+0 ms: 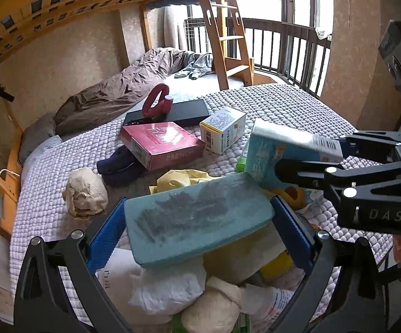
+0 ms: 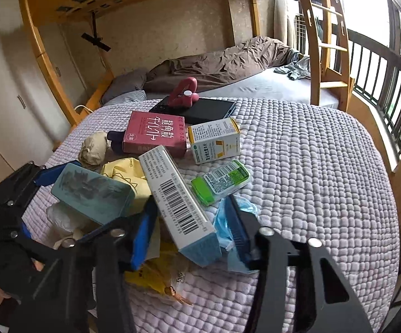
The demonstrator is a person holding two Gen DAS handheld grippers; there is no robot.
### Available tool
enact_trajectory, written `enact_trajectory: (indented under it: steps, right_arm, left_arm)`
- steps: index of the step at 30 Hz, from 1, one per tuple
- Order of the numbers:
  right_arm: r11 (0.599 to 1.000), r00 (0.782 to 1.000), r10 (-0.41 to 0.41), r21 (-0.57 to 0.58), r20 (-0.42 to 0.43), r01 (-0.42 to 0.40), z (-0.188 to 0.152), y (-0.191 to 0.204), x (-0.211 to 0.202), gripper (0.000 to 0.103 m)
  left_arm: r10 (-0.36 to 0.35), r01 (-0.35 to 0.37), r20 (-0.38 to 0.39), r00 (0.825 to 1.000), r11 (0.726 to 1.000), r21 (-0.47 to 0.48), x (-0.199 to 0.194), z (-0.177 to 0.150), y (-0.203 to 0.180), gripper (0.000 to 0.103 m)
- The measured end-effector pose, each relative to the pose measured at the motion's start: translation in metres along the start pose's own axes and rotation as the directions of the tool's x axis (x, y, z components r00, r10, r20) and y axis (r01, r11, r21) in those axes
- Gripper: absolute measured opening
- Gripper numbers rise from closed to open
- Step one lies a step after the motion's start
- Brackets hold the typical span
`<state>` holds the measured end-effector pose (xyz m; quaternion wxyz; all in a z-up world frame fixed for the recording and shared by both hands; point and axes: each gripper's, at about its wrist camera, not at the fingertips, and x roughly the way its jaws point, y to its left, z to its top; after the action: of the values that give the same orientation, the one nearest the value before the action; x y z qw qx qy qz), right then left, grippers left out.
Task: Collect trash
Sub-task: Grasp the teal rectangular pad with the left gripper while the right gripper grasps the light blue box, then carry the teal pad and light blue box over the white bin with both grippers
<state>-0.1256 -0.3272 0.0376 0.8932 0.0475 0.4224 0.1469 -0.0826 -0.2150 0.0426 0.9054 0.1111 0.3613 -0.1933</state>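
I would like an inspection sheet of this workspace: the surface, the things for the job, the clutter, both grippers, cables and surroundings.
Surface: lilac quilted bedspread, crowded on its left side.
Job's things: pale blue carton; teal dustpan-like tray above crumpled tissues; paper ball; green blister pack; blue mask.
Clutter: pink box, white-and-yellow box, black flat case with a red clip on it, yellow cloth.
Grippers: right gripper shut on the carton; left gripper shut on the tray.
Cables: white cord by the bed frame.
Surroundings: wooden bunk frame, ladder, brown duvet, balcony railing.
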Motion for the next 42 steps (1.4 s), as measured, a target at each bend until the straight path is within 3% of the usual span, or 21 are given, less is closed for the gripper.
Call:
enact_trajectory:
  steps: [5, 19, 26, 27, 29, 34, 37, 42]
  right_arm:
    - [1.000, 1.000, 0.012, -0.022, 0.006, -0.012, -0.002, 0.002, -0.001, 0.028]
    - [0.998, 0.995, 0.049, -0.032, 0.086, -0.046, 0.007, 0.007, -0.027, 0.022]
    - [0.999, 0.998, 0.045, -0.028, 0.039, -0.044, 0.000, 0.007, -0.017, 0.024]
    - [0.998, 0.998, 0.049, -0.027, 0.034, -0.048, 0.000, 0.007, -0.016, 0.025]
    - [0.998, 0.998, 0.056, -0.032, 0.012, -0.056, -0.001, 0.008, -0.009, 0.039]
    - [0.997, 0.997, 0.080, -0.017, -0.010, -0.080, -0.002, 0.008, 0.003, 0.039]
    - [0.996, 0.996, 0.087, -0.002, -0.017, -0.087, -0.001, 0.006, 0.006, 0.022]
    - [0.998, 0.997, 0.065, 0.014, 0.031, -0.066, 0.002, 0.002, -0.007, 0.021]
  left_arm:
    - [-0.004, 0.004, 0.001, 1.000, 1.000, 0.018, -0.002, -0.002, -0.002, 0.097]
    - [-0.017, 0.017, 0.029, 0.999, 1.000, 0.003, -0.018, 0.001, 0.002, 0.096]
    - [-0.012, 0.012, 0.022, 1.000, 1.000, -0.006, -0.020, -0.002, 0.006, 0.096]
    - [-0.012, 0.012, 0.020, 1.000, 1.000, -0.007, -0.020, -0.003, 0.006, 0.096]
    - [-0.011, 0.011, 0.016, 1.000, 1.000, -0.007, -0.020, -0.004, 0.005, 0.096]
    - [-0.003, 0.003, 0.013, 1.000, 1.000, -0.017, -0.020, -0.006, 0.009, 0.096]
    - [0.002, -0.001, 0.012, 1.000, 1.000, -0.025, -0.021, -0.007, 0.013, 0.096]
    - [0.004, -0.003, 0.020, 1.000, 0.999, -0.034, -0.025, -0.007, 0.017, 0.096]
